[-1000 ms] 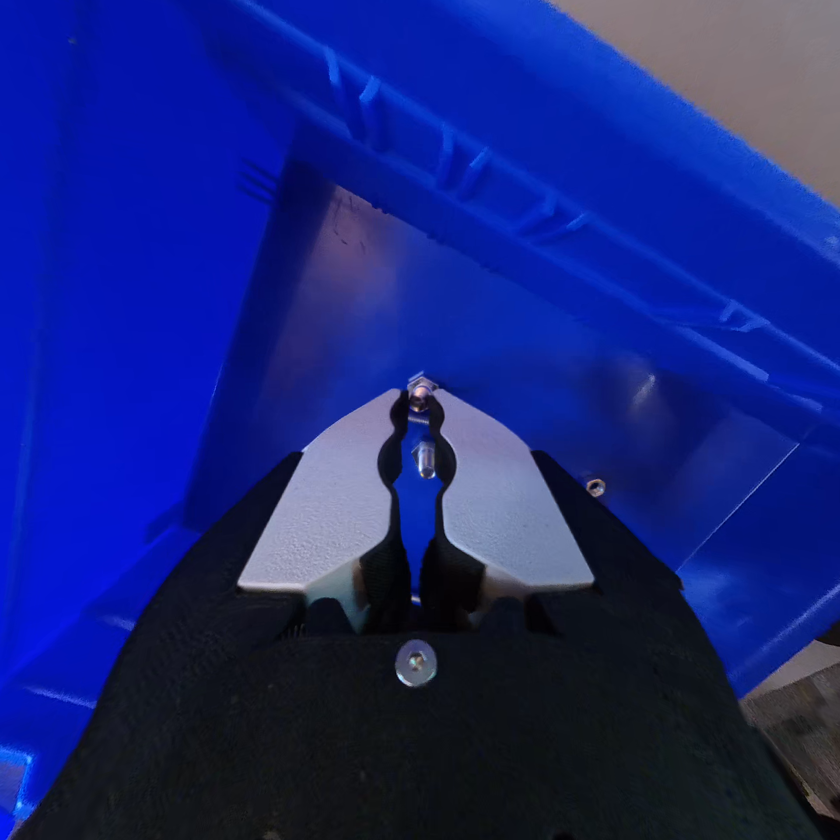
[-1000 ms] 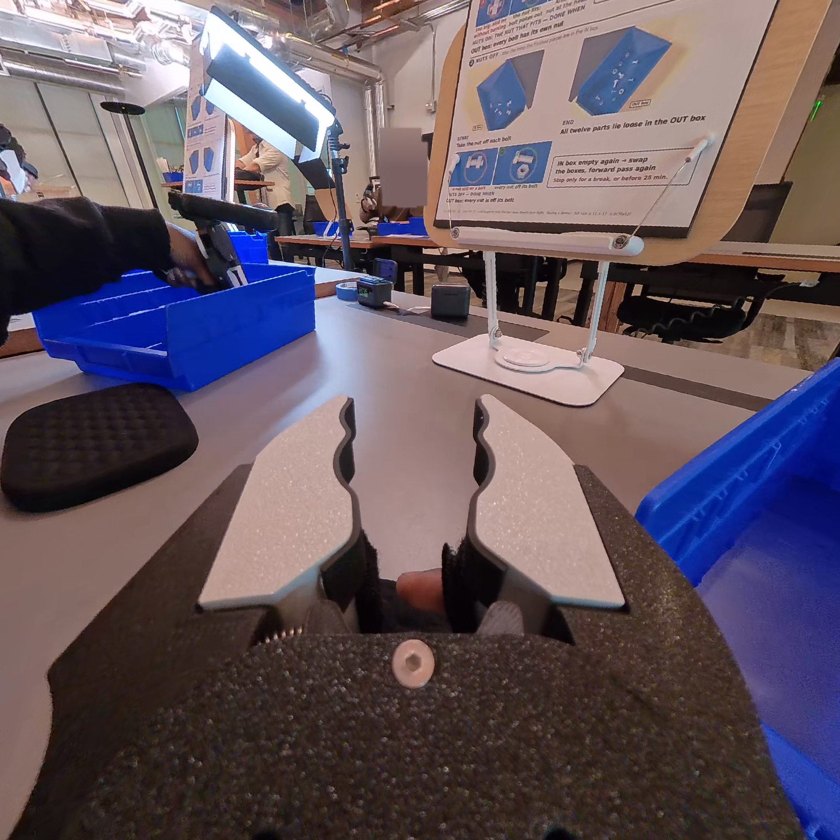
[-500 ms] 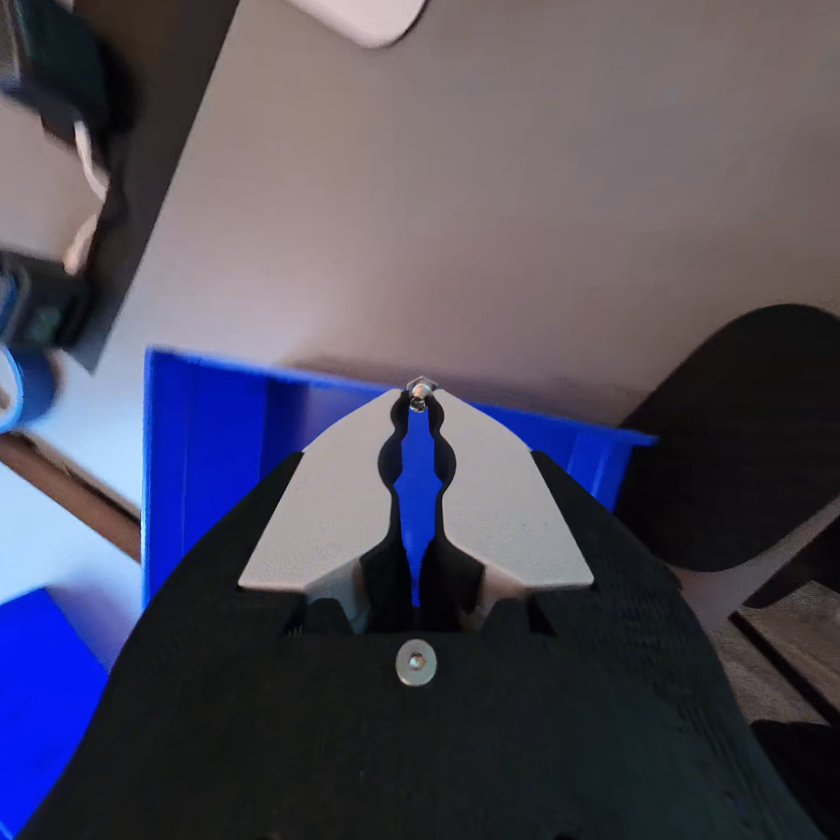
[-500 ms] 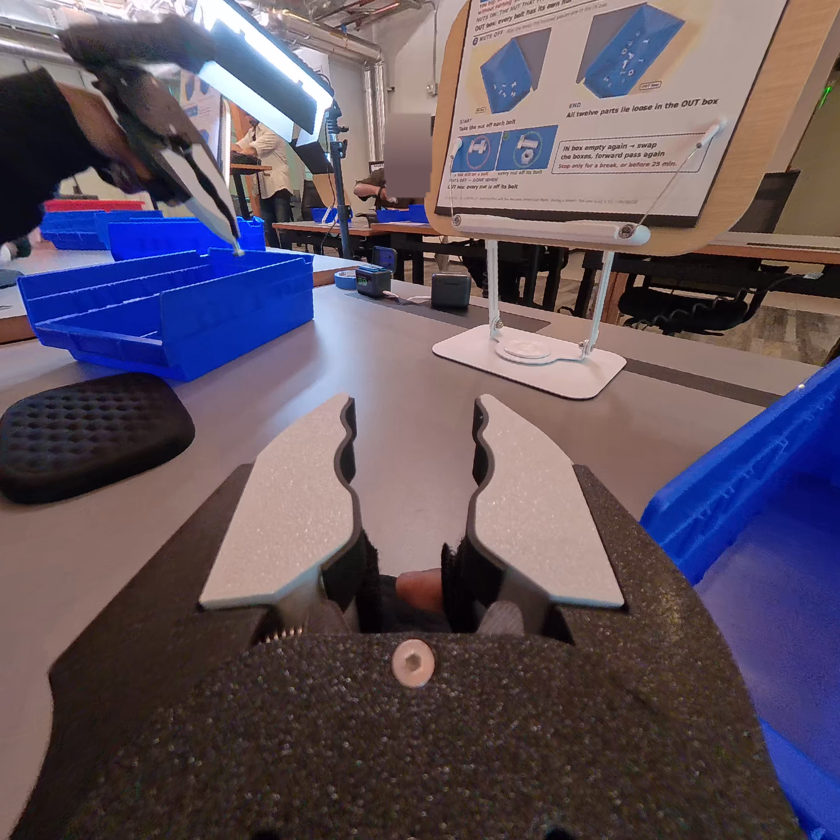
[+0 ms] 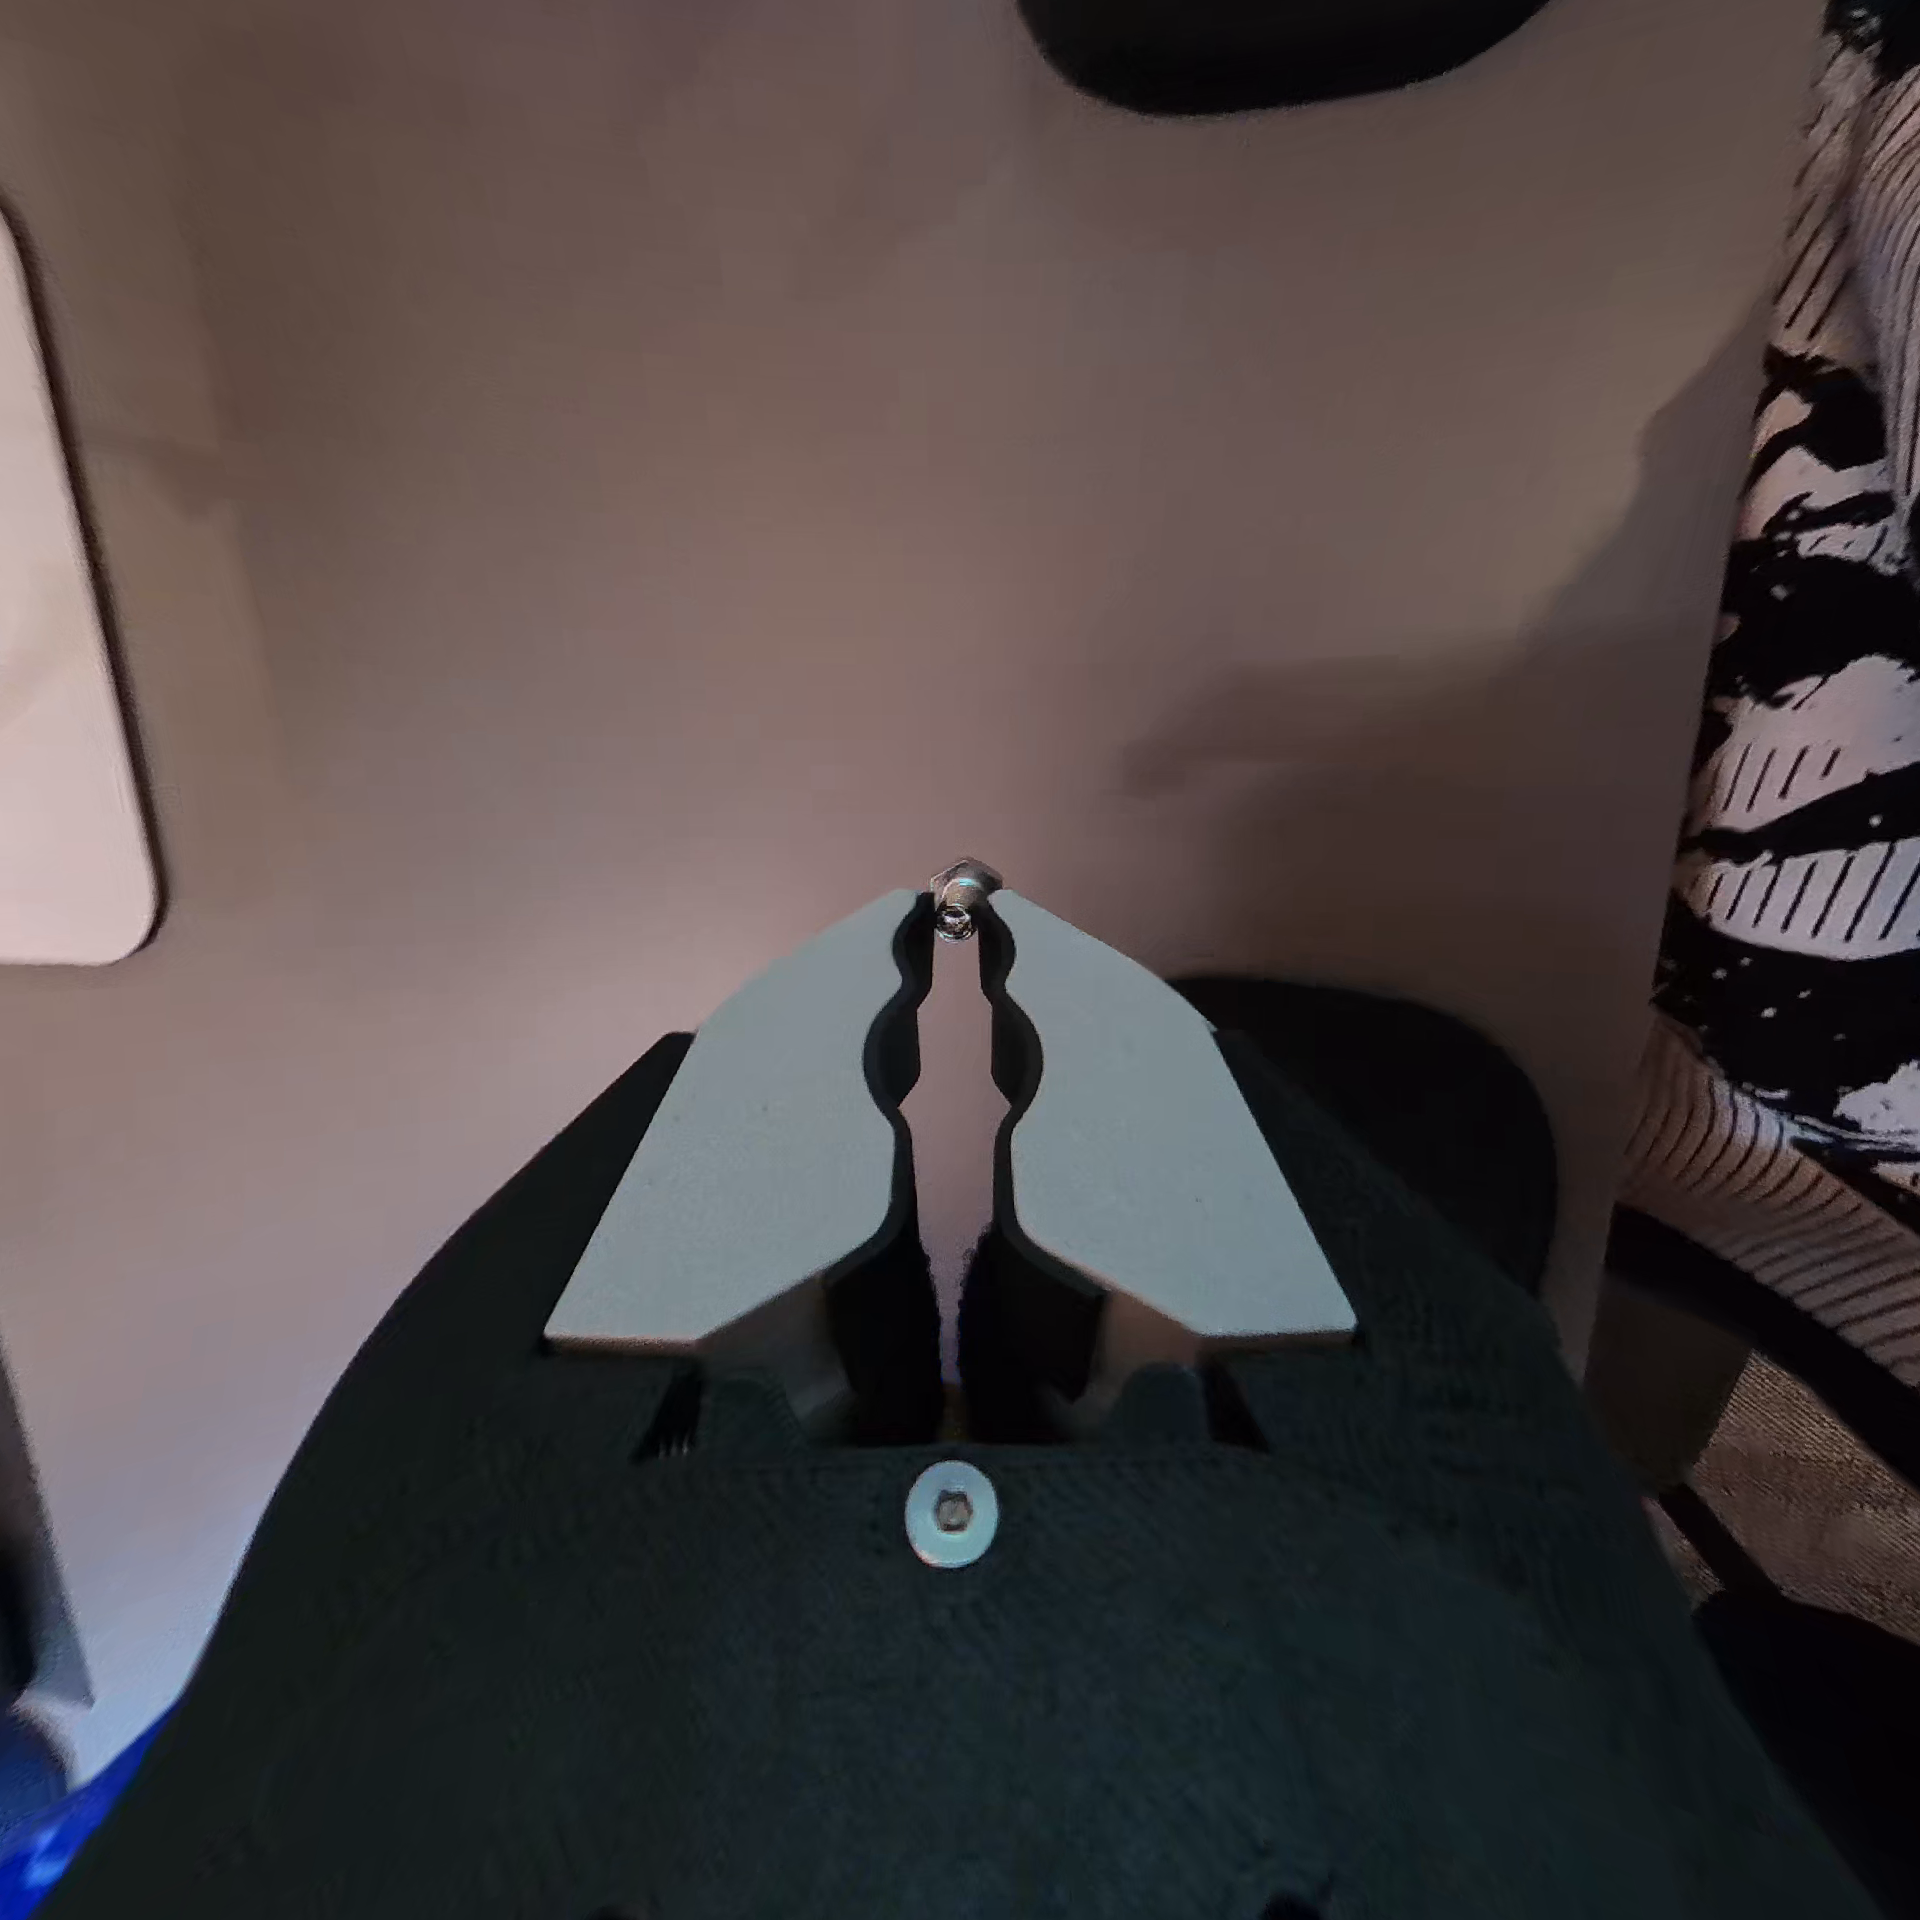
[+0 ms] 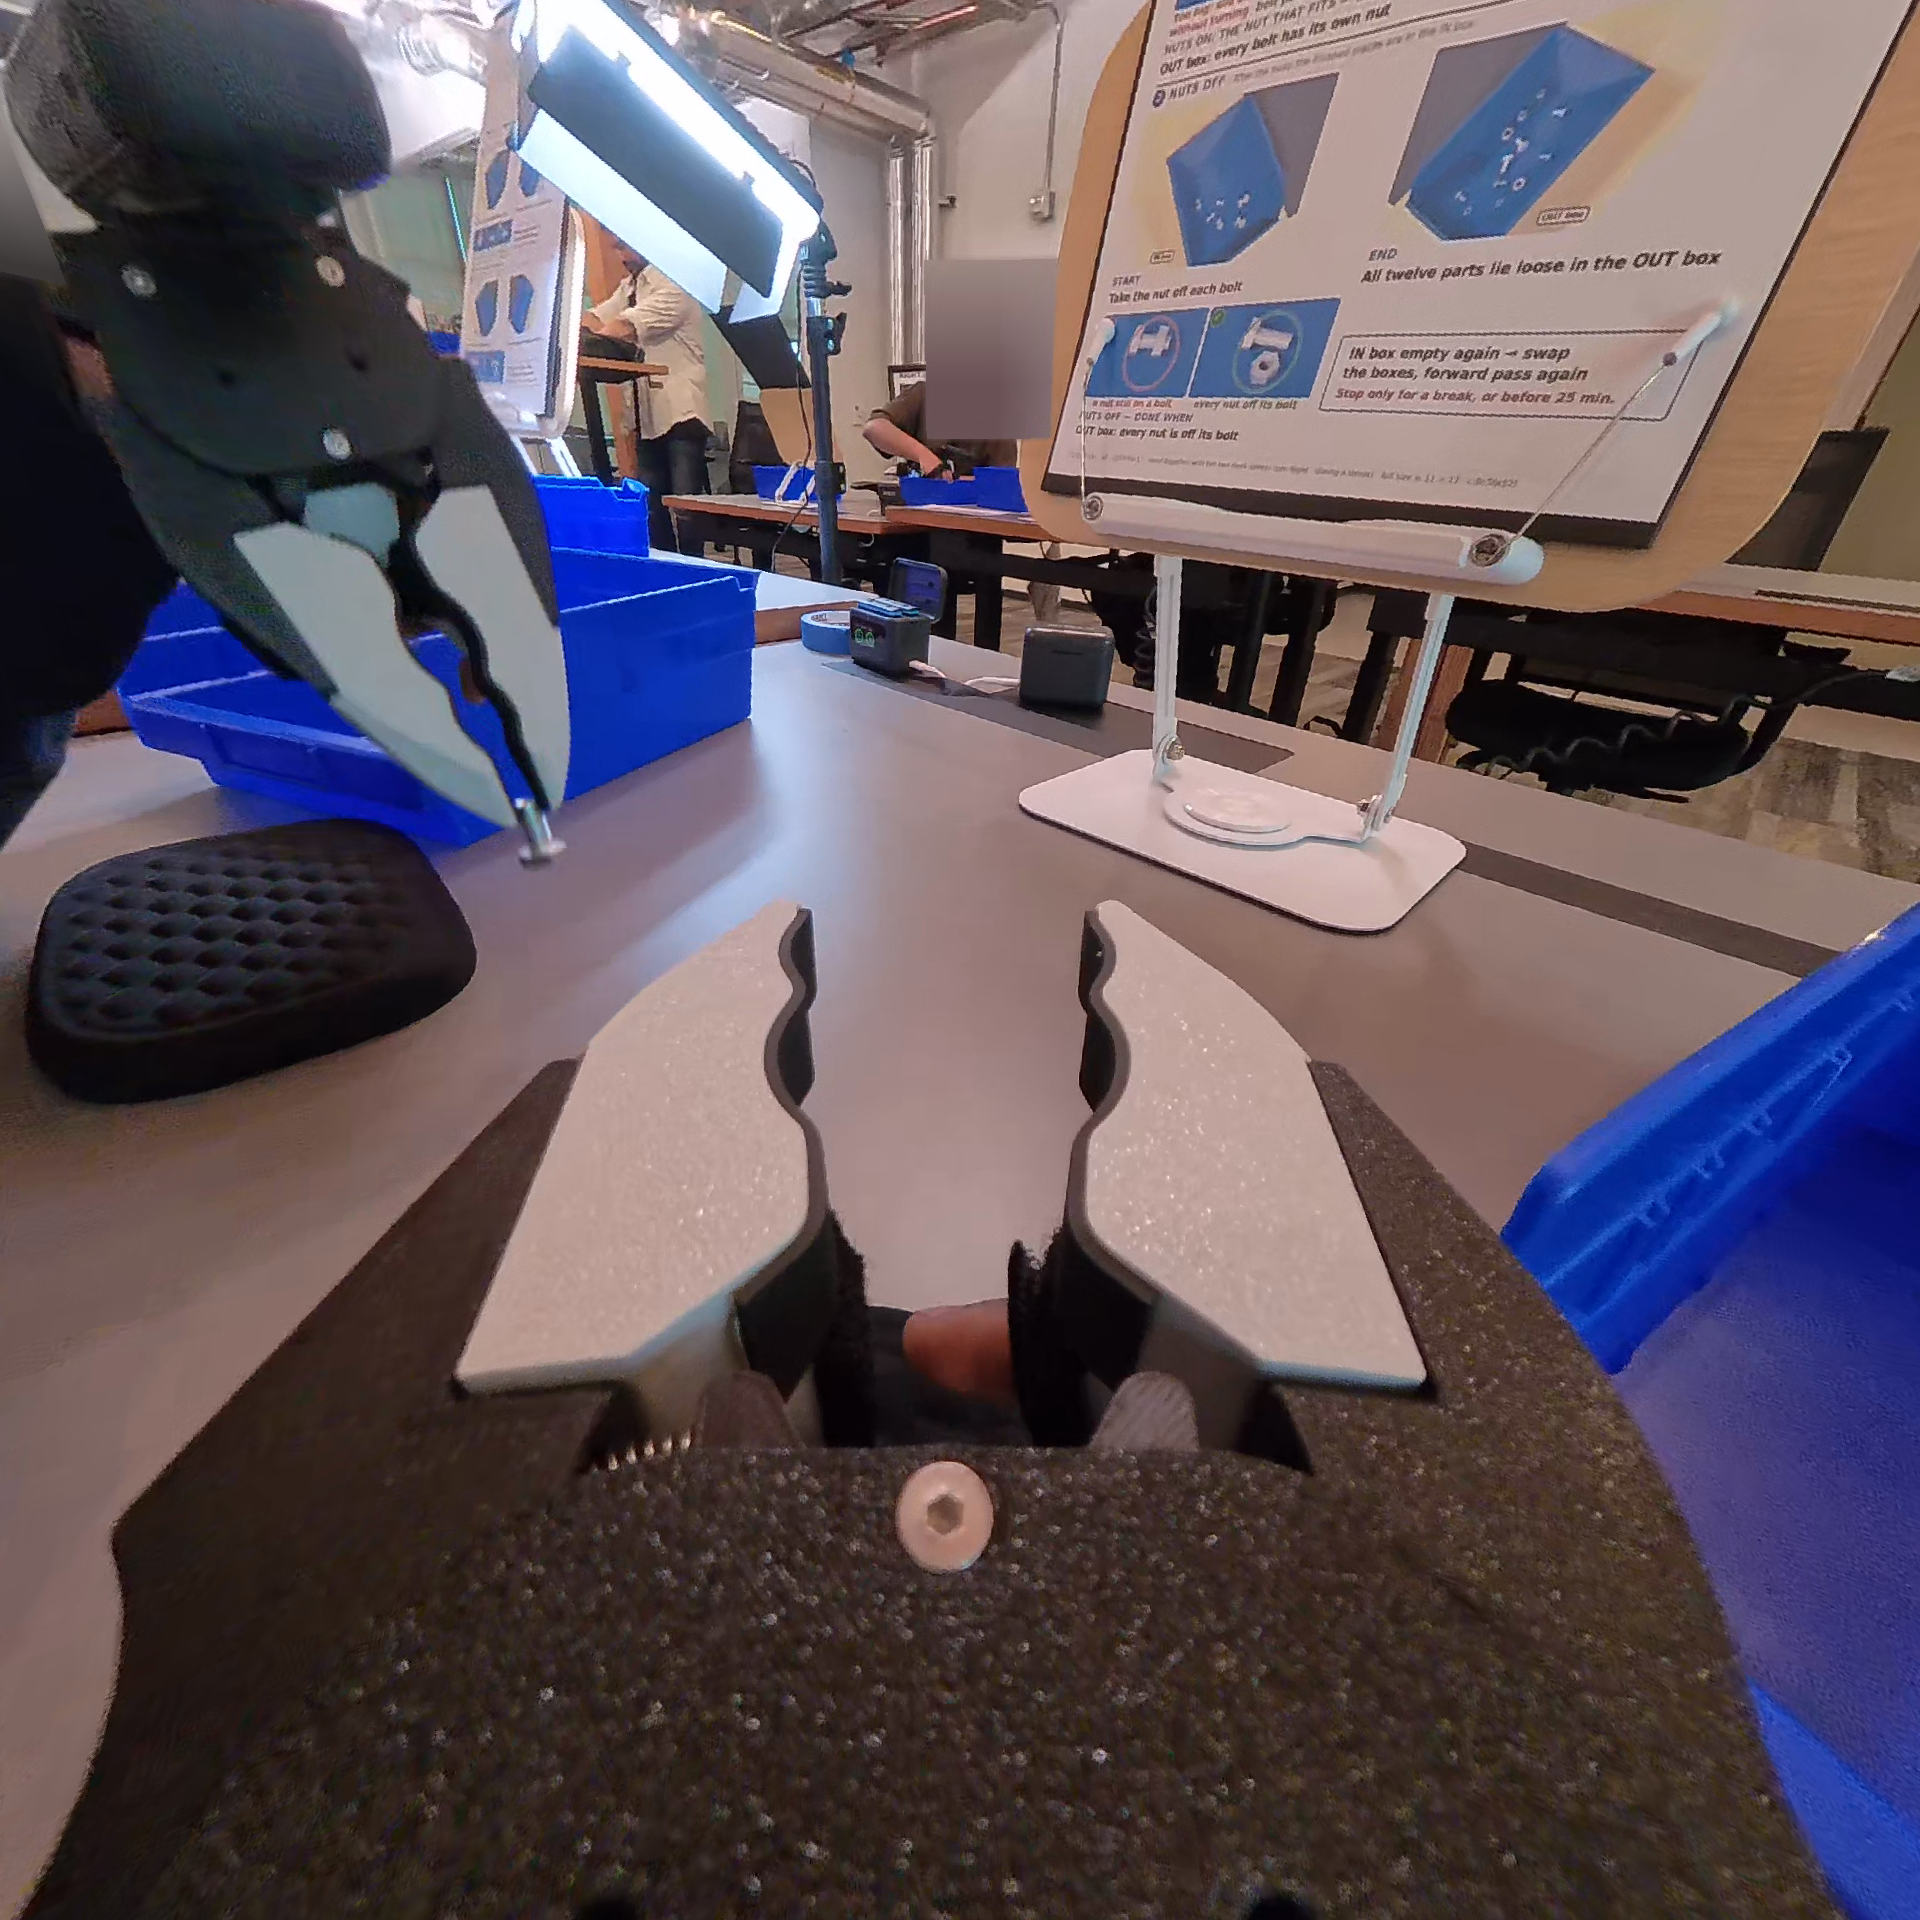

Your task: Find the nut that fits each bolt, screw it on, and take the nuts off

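The left gripper [image 5: 964,914] was pinched nearly closed on a small bolt [image 5: 962,906], held at the very tips of its fingers [image 5: 790,1122]. In the left wrist view only the bolt's end and a hex shape beyond it showed, too small to tell whether that was the head or a nut. In the right wrist view the same bolt [image 6: 538,834] hung point-up from the left gripper [image 6: 514,800], its flat head lowest, above the grey table [image 6: 935,831] just beside a black pad [image 6: 234,951].

The right gripper [image 6: 940,961] stood wide apart and held nothing, low over the table. Behind its fingers [image 6: 675,1143] a fingertip showed, the rest of the hand hidden.

A blue bin [image 6: 1766,1299] at the right was cut off by the frame, so its contents could not be seen. A second blue bin [image 6: 644,665] sat behind the left gripper, partly covered by it.

A printed instruction sheet with pictures of blue boxes rested on a wooden board [image 6: 1849,312] on a white stand [image 6: 1247,831]; its top was cropped. In the left wrist view a black-and-white patterned garment [image 5: 1808,727] ran off the right edge, and a pale plate [image 5: 62,623] was cut off at left.
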`<state>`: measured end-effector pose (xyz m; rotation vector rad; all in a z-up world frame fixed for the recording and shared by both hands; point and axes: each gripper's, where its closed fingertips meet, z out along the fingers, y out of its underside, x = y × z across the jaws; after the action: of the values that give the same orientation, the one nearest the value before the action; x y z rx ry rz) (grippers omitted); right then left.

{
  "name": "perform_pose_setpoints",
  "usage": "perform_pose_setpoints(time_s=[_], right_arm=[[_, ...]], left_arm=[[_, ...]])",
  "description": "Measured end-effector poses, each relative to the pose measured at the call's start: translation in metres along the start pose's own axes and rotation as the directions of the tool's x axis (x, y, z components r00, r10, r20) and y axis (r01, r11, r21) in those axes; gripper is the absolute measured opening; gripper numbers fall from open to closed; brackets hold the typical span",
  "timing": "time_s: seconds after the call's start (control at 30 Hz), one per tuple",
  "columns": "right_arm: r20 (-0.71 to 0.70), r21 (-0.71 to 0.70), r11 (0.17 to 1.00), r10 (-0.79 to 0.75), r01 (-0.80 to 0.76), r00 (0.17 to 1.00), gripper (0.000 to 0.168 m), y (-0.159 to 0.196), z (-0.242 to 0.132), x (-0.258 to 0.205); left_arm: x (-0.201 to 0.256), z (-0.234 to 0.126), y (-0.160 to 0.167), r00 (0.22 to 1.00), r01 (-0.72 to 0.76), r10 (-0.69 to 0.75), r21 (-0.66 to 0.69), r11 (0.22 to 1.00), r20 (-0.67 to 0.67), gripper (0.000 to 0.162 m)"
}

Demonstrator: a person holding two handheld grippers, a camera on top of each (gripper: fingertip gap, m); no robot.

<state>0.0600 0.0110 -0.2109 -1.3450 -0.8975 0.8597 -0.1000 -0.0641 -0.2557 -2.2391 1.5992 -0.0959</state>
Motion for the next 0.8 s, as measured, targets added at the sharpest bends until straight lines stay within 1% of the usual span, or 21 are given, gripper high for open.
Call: perform_pose_setpoints(time_s=[0.2,0.37,0.63,0.8], right_arm=[[0.0,-0.007,1.0,-0.01,0.01,1.0,0.049,0.001,0.001,-0.001],[0.0,-0.002,1.0,-0.012,0.012,1.0,0.049,0.0,0.001,-0.001],[0.0,-0.002,1.0,-0.009,0.009,1.0,0.049,0.0,0.001,-0.001],[-0.001,-0.002,1.0,-0.009,0.009,1.0,0.049,0.0,0.001,-0.001]], left_arm=[[0.015,0.038,-0.003,1.0,-0.009,0.008,-0.061,0.998,-0.029,0.008],[0.02,0.054,-0.001,0.999,-0.011,0.007,-0.09,0.996,-0.045,0.008],[0.022,0.056,-0.003,0.998,-0.001,-0.004,-0.07,0.998,-0.063,0.011],[0.02,0.044,-0.005,0.998,0.027,-0.028,-0.019,0.999,-0.061,0.014]])
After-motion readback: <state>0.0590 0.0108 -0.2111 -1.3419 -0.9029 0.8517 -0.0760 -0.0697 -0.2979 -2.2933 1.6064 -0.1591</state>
